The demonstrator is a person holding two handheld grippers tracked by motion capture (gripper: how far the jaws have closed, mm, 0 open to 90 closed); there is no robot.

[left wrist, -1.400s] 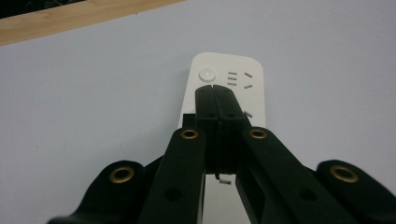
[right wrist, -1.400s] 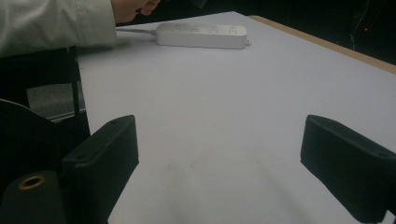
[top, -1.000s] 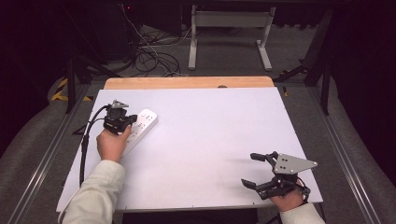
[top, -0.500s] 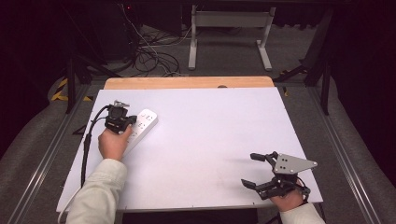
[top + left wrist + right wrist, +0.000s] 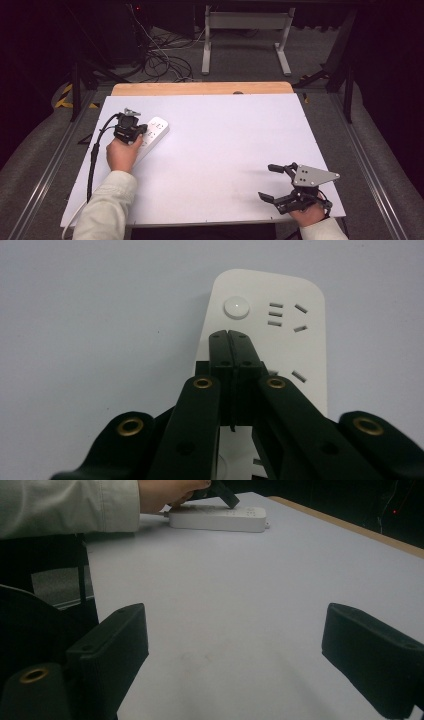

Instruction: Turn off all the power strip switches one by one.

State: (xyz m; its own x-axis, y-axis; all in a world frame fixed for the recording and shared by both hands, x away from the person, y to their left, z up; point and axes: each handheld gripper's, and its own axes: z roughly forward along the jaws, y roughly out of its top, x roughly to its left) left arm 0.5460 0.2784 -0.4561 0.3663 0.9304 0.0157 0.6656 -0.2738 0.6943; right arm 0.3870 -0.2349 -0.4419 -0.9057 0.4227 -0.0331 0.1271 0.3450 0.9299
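A white power strip [image 5: 154, 133] lies at the left of the white table [image 5: 225, 140], with a round button [image 5: 236, 307] at its far end and socket slots beside it. My left gripper [image 5: 133, 126] hovers over the strip, shut with nothing between its jaws; in the left gripper view its tips [image 5: 230, 336] sit just short of the button. My right gripper [image 5: 270, 182] rests at the table's front right, open and empty. In the right gripper view the strip [image 5: 220, 518] lies far off under the other hand.
A black cable [image 5: 93, 160] trails from the left gripper down the table's left side. A wooden strip [image 5: 200, 88] borders the far edge. Cables [image 5: 165, 60] and a metal frame [image 5: 245, 35] stand on the floor beyond.
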